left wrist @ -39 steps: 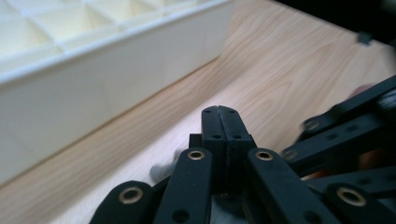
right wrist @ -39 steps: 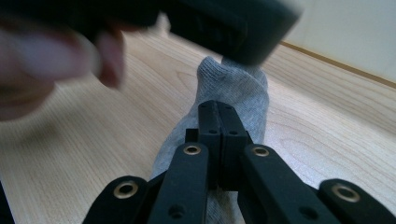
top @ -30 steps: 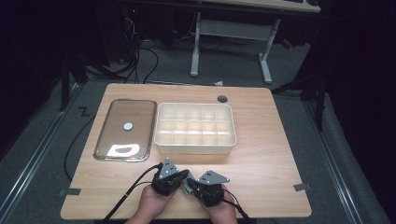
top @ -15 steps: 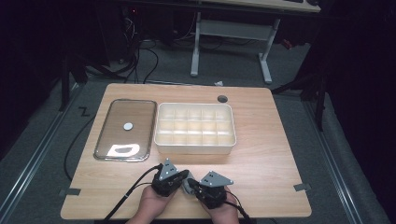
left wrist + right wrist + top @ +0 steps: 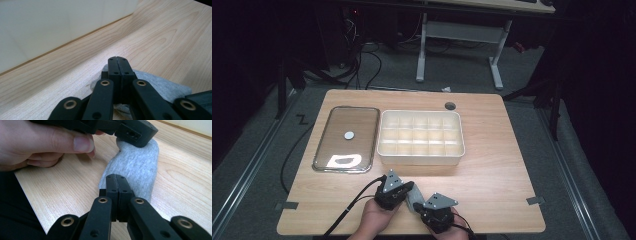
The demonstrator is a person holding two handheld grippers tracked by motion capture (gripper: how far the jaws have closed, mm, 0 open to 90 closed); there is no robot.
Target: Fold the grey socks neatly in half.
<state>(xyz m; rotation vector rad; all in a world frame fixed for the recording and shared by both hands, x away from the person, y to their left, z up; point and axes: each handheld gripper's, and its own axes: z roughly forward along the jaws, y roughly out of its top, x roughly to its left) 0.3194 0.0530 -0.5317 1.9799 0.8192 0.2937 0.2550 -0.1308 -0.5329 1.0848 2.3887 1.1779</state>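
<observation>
A small grey cloth (image 5: 414,196) lies on the wooden table (image 5: 492,175) near its front edge, between my two grippers. My left gripper (image 5: 410,192) is shut, and in the left gripper view its closed tips (image 5: 118,59) sit just over the grey cloth (image 5: 162,85), with nothing seen between them. My right gripper (image 5: 421,204) is shut too; its tips (image 5: 116,177) hover over the near end of the cloth (image 5: 140,167). In the right gripper view the left gripper (image 5: 135,133) and the hand (image 5: 37,145) holding it rest at the cloth's far end.
A white box (image 5: 421,156) with several compartments stands mid-table, just beyond the grippers; its wall (image 5: 50,25) rises close in the left gripper view. To its left lies a shiny flat lid (image 5: 337,150) with a small round knob (image 5: 349,134). A cable hole (image 5: 450,105) sits at the back.
</observation>
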